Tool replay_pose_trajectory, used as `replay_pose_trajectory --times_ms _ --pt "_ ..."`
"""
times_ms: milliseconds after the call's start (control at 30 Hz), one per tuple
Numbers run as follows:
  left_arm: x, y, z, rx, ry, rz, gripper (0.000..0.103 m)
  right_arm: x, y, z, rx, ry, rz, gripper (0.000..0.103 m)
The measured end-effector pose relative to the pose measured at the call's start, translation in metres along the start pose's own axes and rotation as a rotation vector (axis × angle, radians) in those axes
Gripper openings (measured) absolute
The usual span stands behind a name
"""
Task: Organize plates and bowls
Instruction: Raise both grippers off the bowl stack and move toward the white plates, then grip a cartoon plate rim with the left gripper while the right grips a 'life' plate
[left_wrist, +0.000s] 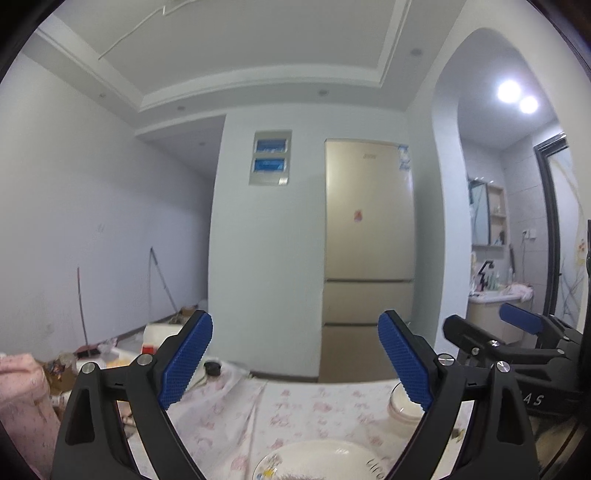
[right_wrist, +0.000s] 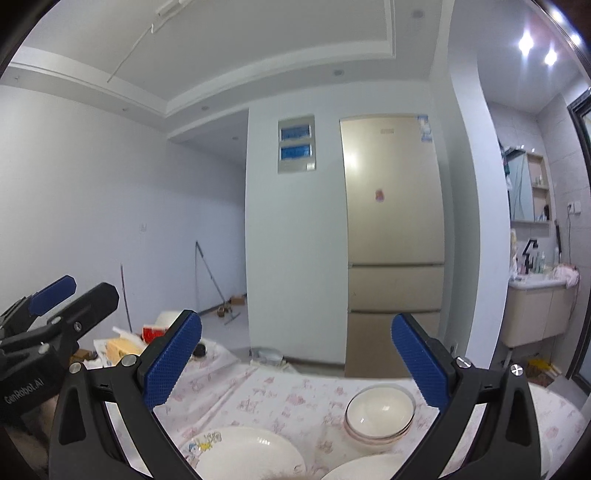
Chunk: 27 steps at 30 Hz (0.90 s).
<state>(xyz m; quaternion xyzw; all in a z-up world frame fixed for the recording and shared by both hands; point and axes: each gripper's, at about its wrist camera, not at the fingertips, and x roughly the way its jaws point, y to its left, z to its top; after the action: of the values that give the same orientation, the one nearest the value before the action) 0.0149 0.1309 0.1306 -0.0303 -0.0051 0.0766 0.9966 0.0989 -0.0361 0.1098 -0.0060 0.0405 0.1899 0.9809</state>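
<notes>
On a table with a pink floral cloth stands a white bowl, nested in a second one with a pinkish rim. Left of it lies a white plate with a cartoon print, and another white dish peeks in at the bottom edge. My right gripper hovers above them, open and holding nothing. My left gripper is also open and holding nothing, above the plate. Its right finger partly hides the bowl. Each gripper shows in the other's view: right gripper, left gripper.
A beige fridge and a white wall stand beyond the table's far edge. Boxes and clutter sit at the far left, with a small black round object on the cloth. A person's floral sleeve is at left.
</notes>
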Motion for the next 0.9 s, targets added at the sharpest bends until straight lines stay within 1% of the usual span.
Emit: replay_pose_trajectory --times_ms 67,167,267,300,333,367,400,467,500,567,600,633,700,767,900 --pt "0.010 0.007 -0.010 -0.025 0.027 0.018 0.093 0.010 -0.004 -0.011 0.021 0.036 -0.018 0.103" --pt "0.030 0.019 -0.023 -0.067 0.078 0.027 0.093 0.029 -0.015 -0.028 0.065 0.115 -0.023 0.102" --pt "0.049 0.029 -0.037 -0.104 0.143 0.025 0.093 0.051 -0.028 -0.048 0.109 0.214 -0.010 0.089" --pt "0.056 0.033 -0.042 -0.112 0.169 0.026 0.093 0.058 -0.032 -0.054 0.123 0.245 -0.005 0.080" --pt "0.061 0.036 -0.047 -0.122 0.197 0.028 0.090 0.064 -0.036 -0.061 0.139 0.277 0.002 0.077" --pt "0.069 0.039 -0.052 -0.133 0.229 0.034 0.088 0.071 -0.039 -0.068 0.154 0.308 0.011 0.077" --pt "0.076 0.043 -0.058 -0.144 0.269 0.047 0.083 0.077 -0.042 -0.073 0.163 0.336 0.018 0.076" --pt "0.091 0.051 -0.072 -0.180 0.342 0.044 0.082 0.088 -0.045 -0.085 0.167 0.393 0.023 0.072" --pt "0.098 0.056 -0.080 -0.202 0.378 0.039 0.081 0.092 -0.044 -0.091 0.162 0.413 0.027 0.068" --pt "0.112 0.064 -0.095 -0.235 0.457 0.036 0.075 0.100 -0.042 -0.100 0.152 0.455 0.028 0.065" --pt "0.118 0.068 -0.102 -0.246 0.492 0.033 0.068 0.103 -0.040 -0.104 0.149 0.477 0.034 0.063" --pt "0.124 0.072 -0.110 -0.259 0.520 0.031 0.064 0.107 -0.039 -0.108 0.149 0.497 0.045 0.057" --pt "0.134 0.076 -0.124 -0.269 0.568 0.040 0.062 0.112 -0.034 -0.115 0.152 0.537 0.070 0.053" --pt "0.141 0.078 -0.135 -0.252 0.598 0.055 0.060 0.117 -0.028 -0.122 0.148 0.567 0.082 0.052" --pt "0.153 0.080 -0.151 -0.225 0.647 0.083 0.055 0.125 -0.022 -0.136 0.137 0.623 0.097 0.046"
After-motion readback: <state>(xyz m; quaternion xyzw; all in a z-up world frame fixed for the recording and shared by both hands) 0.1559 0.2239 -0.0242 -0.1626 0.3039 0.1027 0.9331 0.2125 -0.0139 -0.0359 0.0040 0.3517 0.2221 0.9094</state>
